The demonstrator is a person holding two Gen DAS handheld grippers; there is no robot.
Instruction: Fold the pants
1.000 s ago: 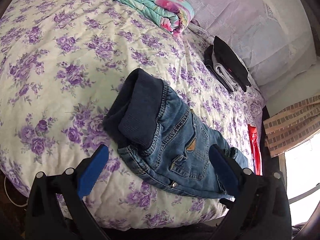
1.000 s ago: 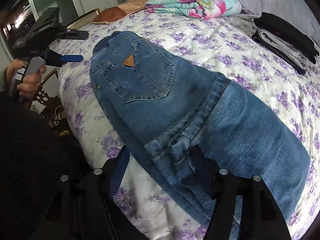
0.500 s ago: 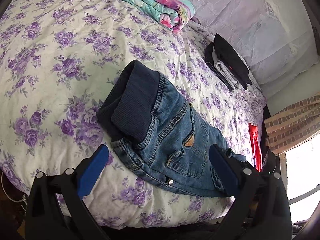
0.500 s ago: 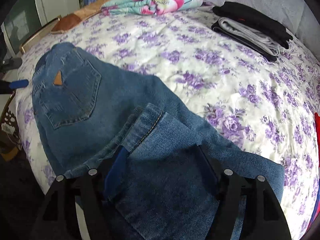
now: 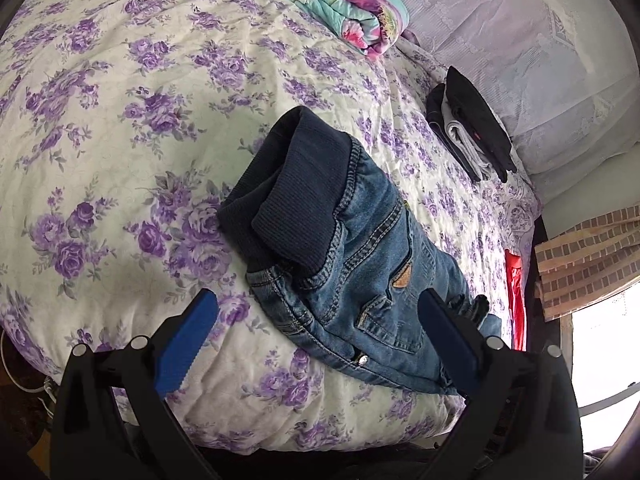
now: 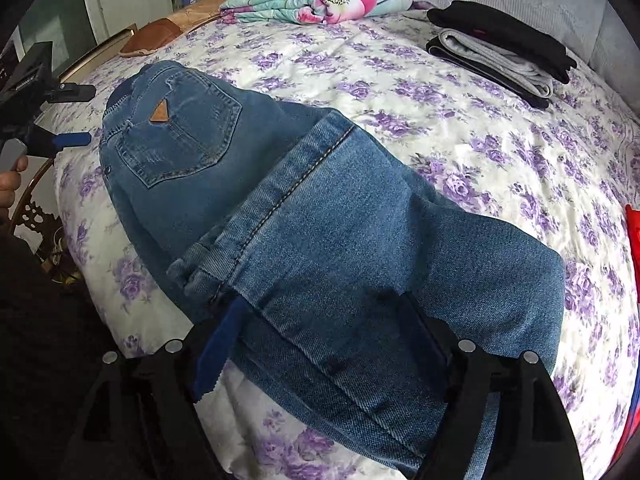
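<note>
Blue jeans lie folded on the flowered bed cover, legs doubled over toward the back pocket. In the left wrist view the jeans show their dark ribbed waistband nearest the camera. My left gripper is open and empty, held just short of the waistband end; it also shows in the right wrist view at the far left. My right gripper is open, its fingers standing on either side of the folded leg end, with denim lying over them.
A folded floral quilt lies at the head of the bed. A stack of folded black and grey clothes sits at the back right. A red item hangs at the bed's far edge. A brown cushion lies beyond the jeans.
The right gripper has carried the leg end over onto the jeans and drawn back, so the fold now lies flat. The left gripper has backed slightly away from the waistband.
</note>
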